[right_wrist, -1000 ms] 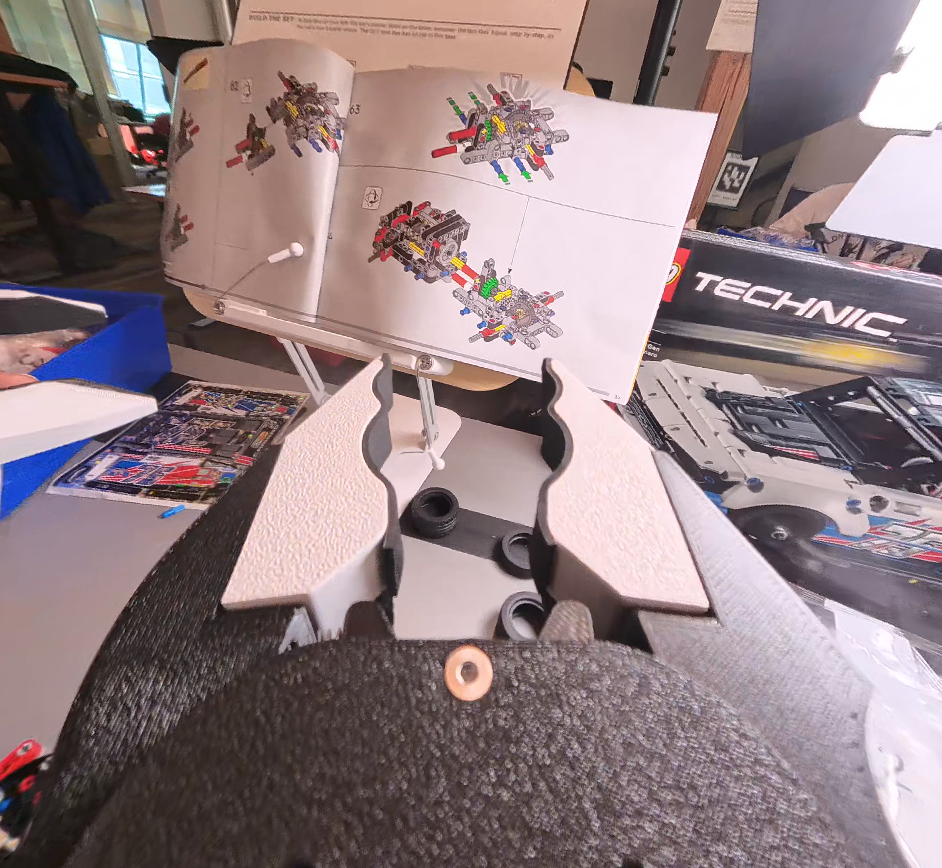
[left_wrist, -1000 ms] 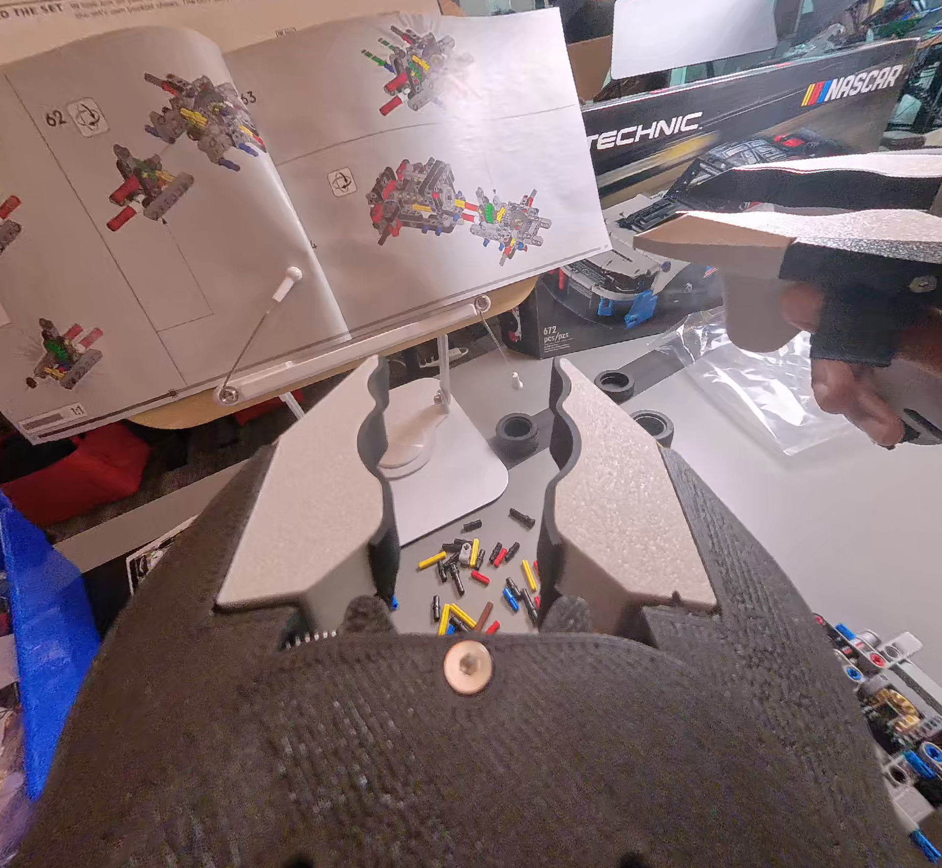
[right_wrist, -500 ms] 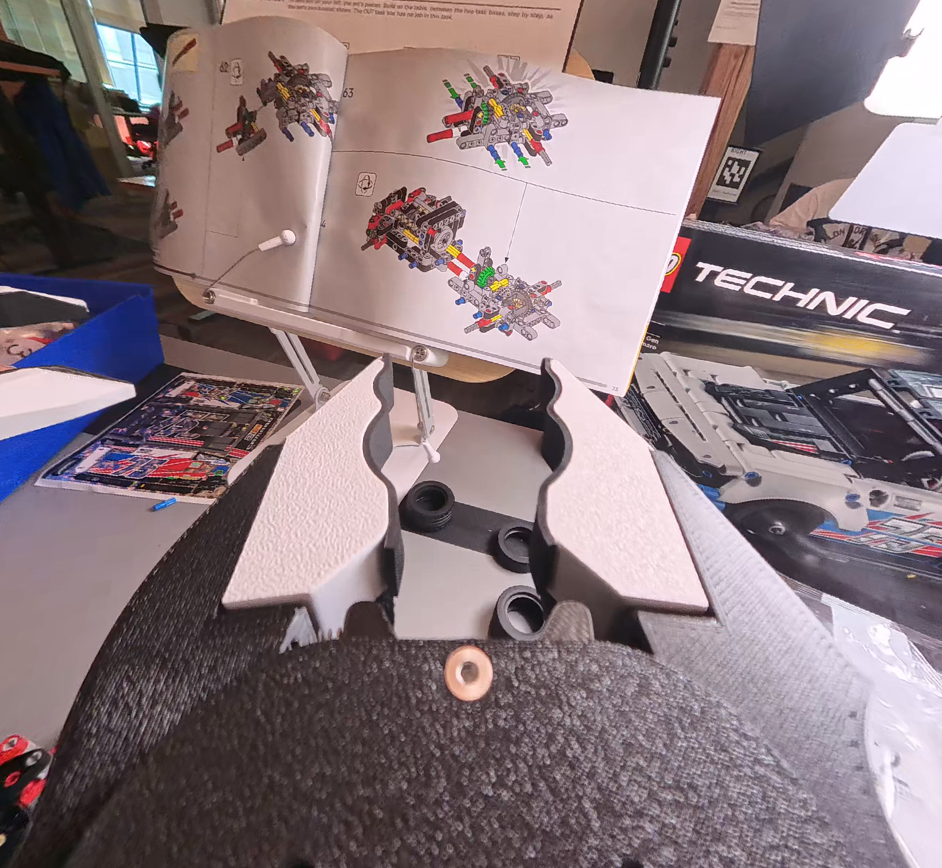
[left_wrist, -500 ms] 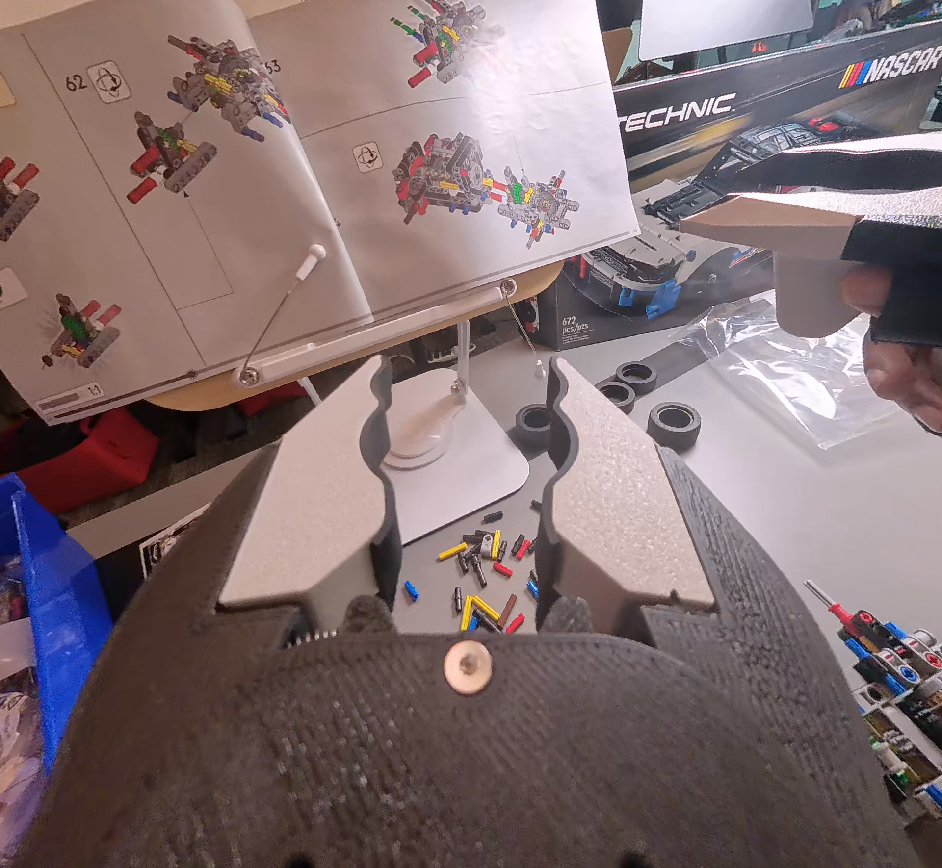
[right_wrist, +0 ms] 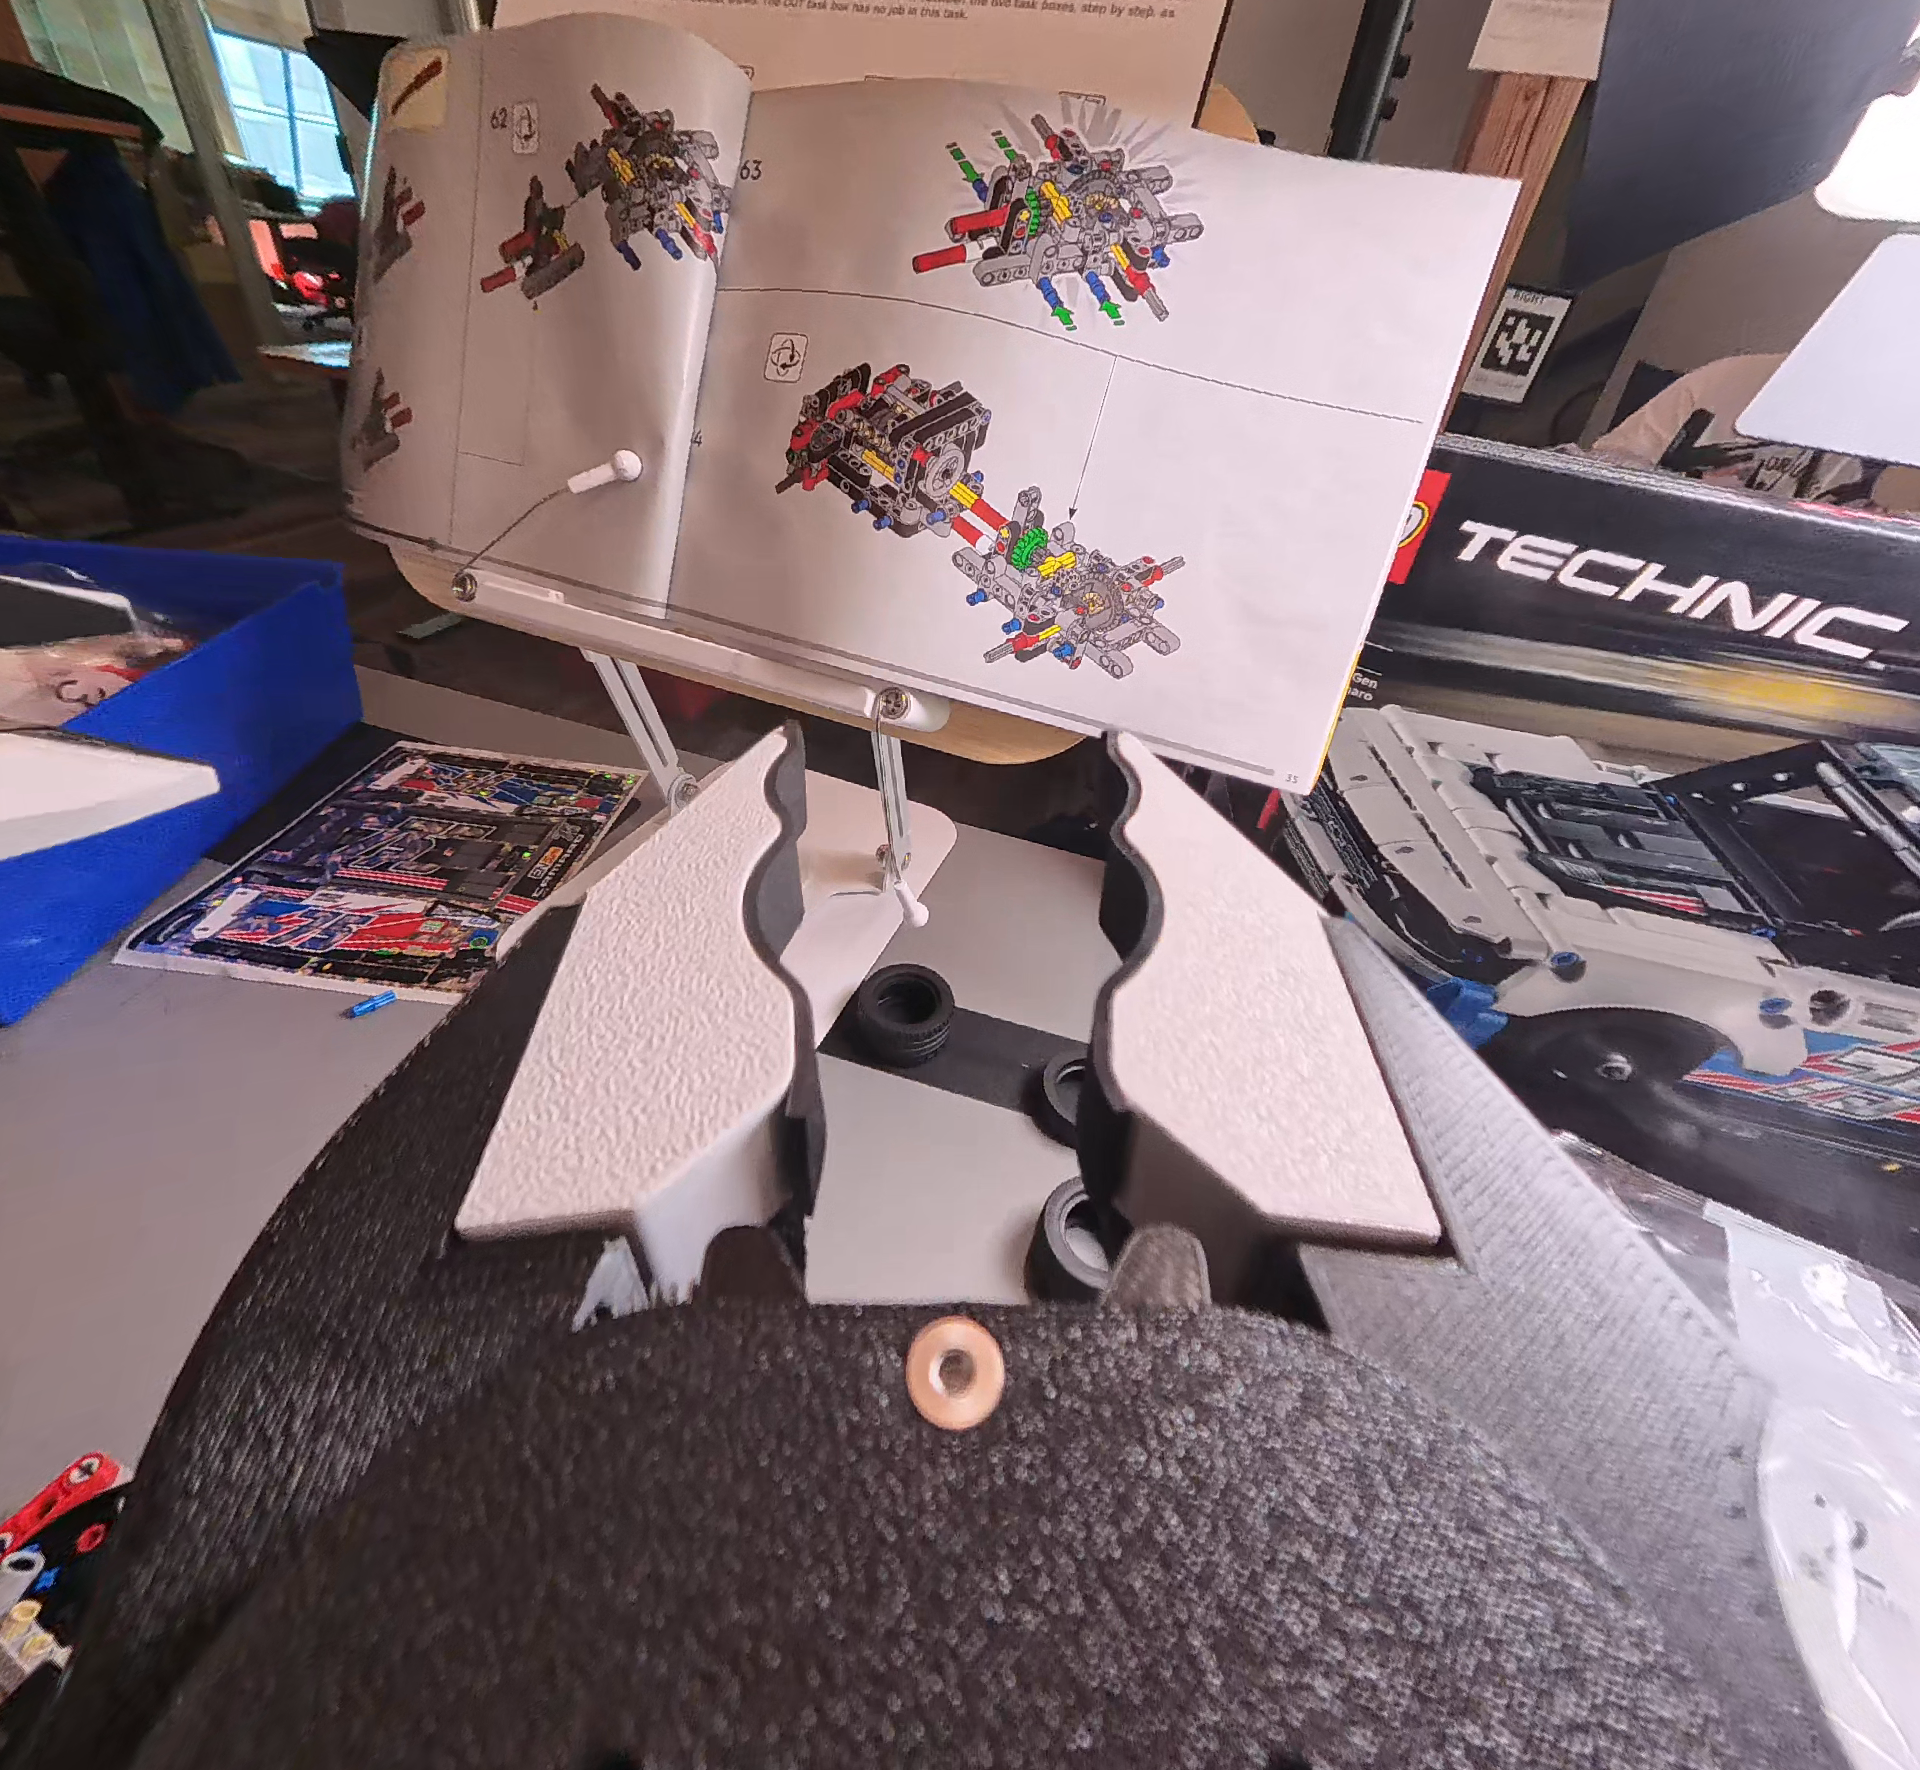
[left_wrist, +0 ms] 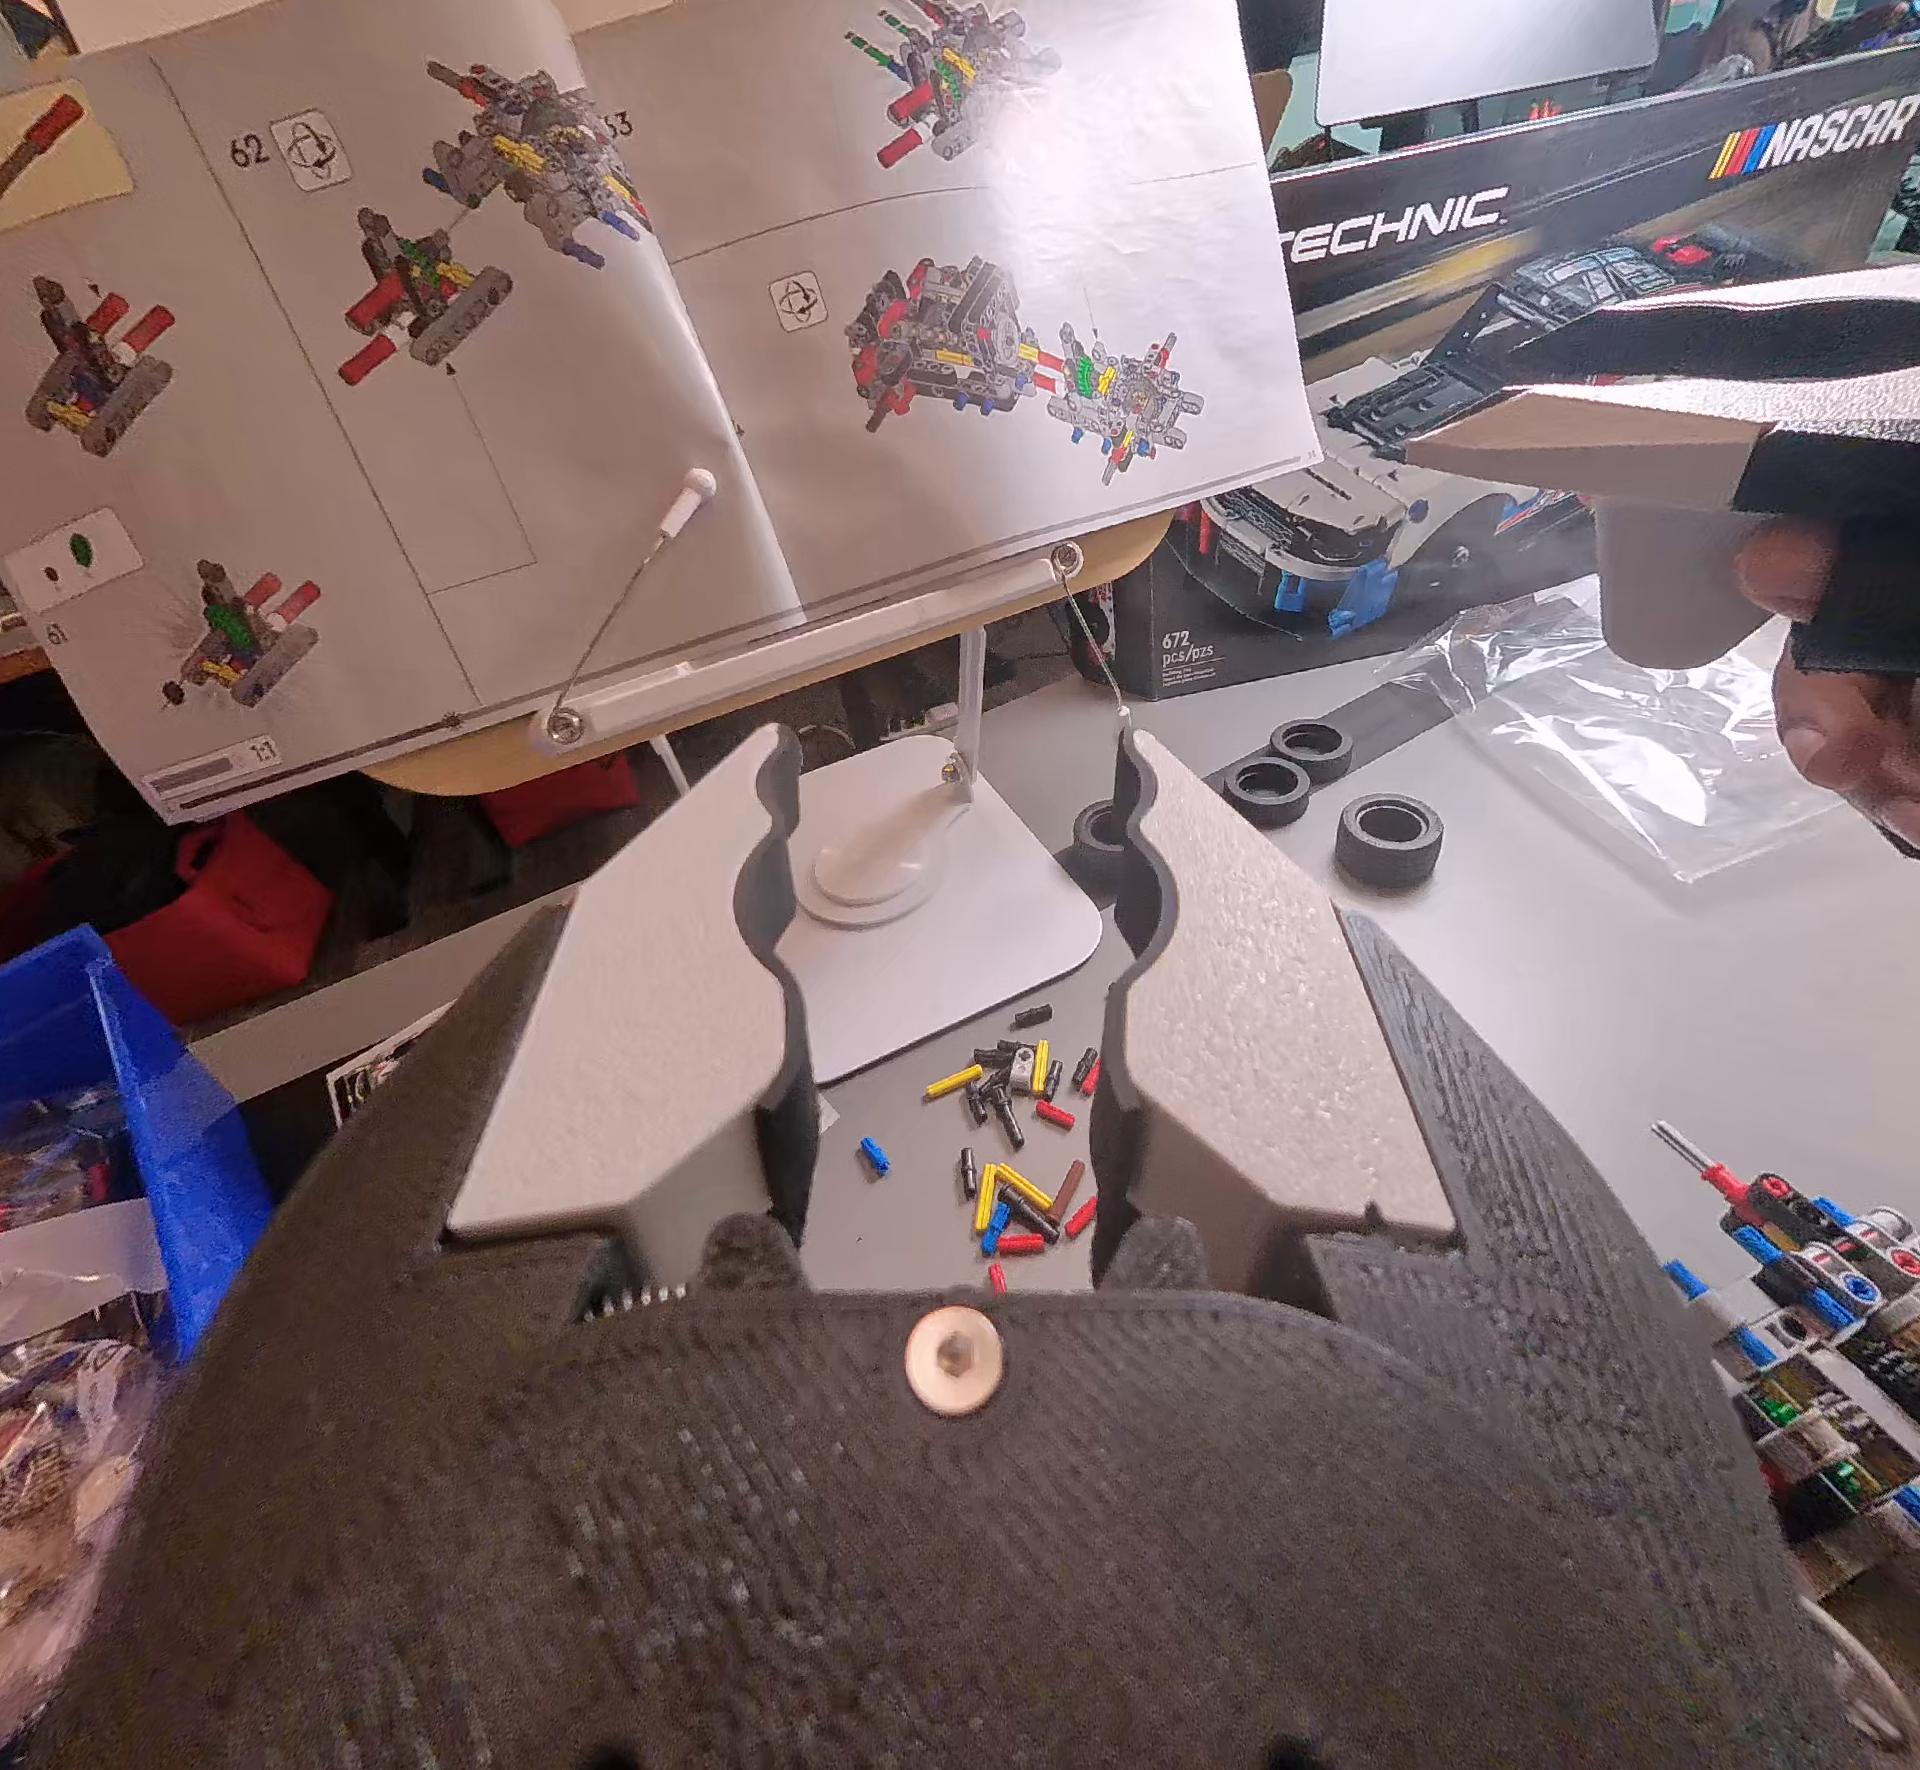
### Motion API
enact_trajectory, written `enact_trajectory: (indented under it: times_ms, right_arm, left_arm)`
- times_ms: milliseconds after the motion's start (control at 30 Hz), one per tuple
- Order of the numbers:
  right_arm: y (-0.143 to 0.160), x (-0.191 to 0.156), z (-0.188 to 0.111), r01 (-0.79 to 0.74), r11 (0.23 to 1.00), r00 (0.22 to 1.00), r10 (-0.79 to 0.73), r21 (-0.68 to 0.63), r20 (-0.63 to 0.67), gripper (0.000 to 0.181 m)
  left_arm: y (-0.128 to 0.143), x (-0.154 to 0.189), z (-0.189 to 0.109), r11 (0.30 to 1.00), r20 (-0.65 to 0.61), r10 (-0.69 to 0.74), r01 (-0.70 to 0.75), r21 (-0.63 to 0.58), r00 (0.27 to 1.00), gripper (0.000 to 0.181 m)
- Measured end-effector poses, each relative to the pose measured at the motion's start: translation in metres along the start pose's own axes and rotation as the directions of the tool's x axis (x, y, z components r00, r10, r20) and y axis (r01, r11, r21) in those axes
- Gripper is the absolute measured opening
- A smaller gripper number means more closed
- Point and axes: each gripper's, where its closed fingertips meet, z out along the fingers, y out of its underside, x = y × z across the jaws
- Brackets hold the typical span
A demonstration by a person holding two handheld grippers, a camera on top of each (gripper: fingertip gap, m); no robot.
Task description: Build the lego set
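My left gripper (left_wrist: 956, 754) is open and empty, held above a scatter of small coloured pins (left_wrist: 1013, 1154) on the grey table. My right gripper (right_wrist: 951, 754) is open and empty above black tyres (right_wrist: 904, 1014); it also shows at the right edge of the left wrist view (left_wrist: 1558, 453). The open instruction booklet (left_wrist: 623, 318) stands on a stand behind both grippers, and it also shows in the right wrist view (right_wrist: 1039, 390). A partly built assembly (left_wrist: 1818, 1305) lies at the right, its far side cut off by the picture edge.
Several tyres (left_wrist: 1387, 837) lie by the stand's white base (left_wrist: 935, 951). A clear plastic bag (left_wrist: 1621, 733) and the set's box (right_wrist: 1662, 785) are to the right. A blue bin (right_wrist: 208, 712), a sticker sheet (right_wrist: 395, 868) and a loose blue pin (right_wrist: 371, 1003) are to the left.
Both grippers stay open and empty. The left gripper has turned a little to the left. The right gripper has drifted slightly toward the booklet.
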Motion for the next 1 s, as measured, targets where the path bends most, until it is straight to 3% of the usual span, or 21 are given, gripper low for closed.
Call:
enact_trajectory:
  times_ms: [267, 600, 800, 1000]
  right_arm:
    - [0.008, 0.003, 0.0, -0.007, 1.0, 1.0, 0.007, -0.013, -0.009, 0.053]
    - [0.005, -0.002, -0.021, -0.001, 1.0, 1.0, 0.001, 0.005, 0.012, 0.053]
    - [0.003, -0.027, -0.057, 0.056, 0.998, 0.994, -0.057, 0.016, 0.093, 0.052]
    - [0.033, -0.054, -0.113, 0.124, 0.992, 0.973, -0.118, -0.023, 0.199, 0.05]
  left_arm:
    - [0.01, -0.02, -0.006, 1.0, 0.014, 0.013, -0.012, -0.028, 1.0, 0.06]
    - [0.018, -0.038, -0.035, 0.997, 0.0, 0.061, -0.061, -0.049, 0.998, 0.059]
    - [0.021, -0.021, -0.07, 0.997, -0.078, 0.072, -0.074, -0.026, 0.994, 0.059]
    - [0.06, 0.012, -0.115, 0.99, -0.208, 0.095, -0.113, -0.08, 0.974, 0.058]
